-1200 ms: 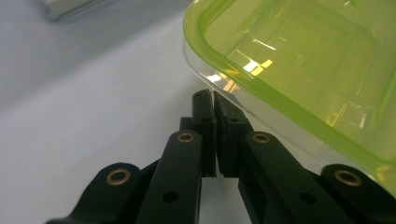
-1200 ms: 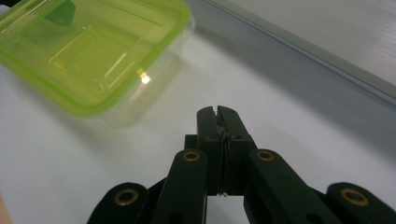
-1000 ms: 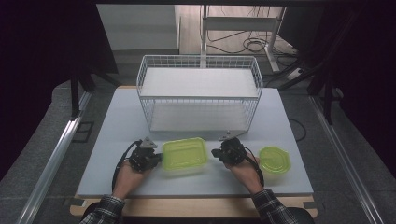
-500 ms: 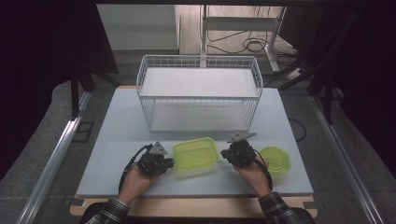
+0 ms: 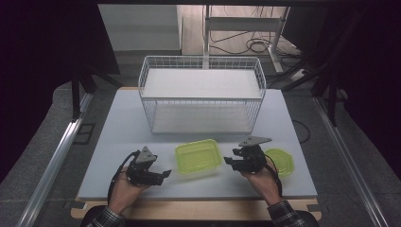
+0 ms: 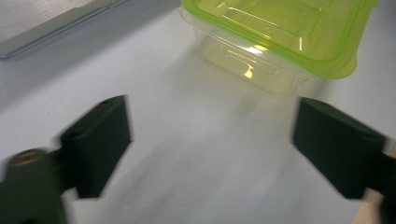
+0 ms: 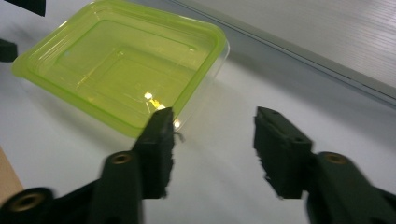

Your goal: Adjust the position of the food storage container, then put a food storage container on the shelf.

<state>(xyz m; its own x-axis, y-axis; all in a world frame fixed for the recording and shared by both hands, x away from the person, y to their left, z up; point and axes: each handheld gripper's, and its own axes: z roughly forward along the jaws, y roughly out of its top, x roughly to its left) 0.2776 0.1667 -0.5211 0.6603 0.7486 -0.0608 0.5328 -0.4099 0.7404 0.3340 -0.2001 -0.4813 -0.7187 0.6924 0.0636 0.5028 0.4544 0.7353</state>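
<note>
A clear rectangular container with a lime-green lid rests on the white table, near the front. My left gripper lies to its left, nearer the table's front edge, open and holding nothing. In the left gripper view, the jaws of that gripper stand wide apart and the container lies ahead of them. My right gripper is just right of the container, also open. Seen in the right gripper view, my right gripper has one jaw close to a corner of the container.
A white wire basket stands behind the container at the table's middle back. A round lime-green lid or tub lies right of my right hand. A wooden strip runs along the table's front edge.
The container has shifted slightly to the right. Both grippers have drawn back from its sides, the left one toward the front edge, and both now stand apart from it.
</note>
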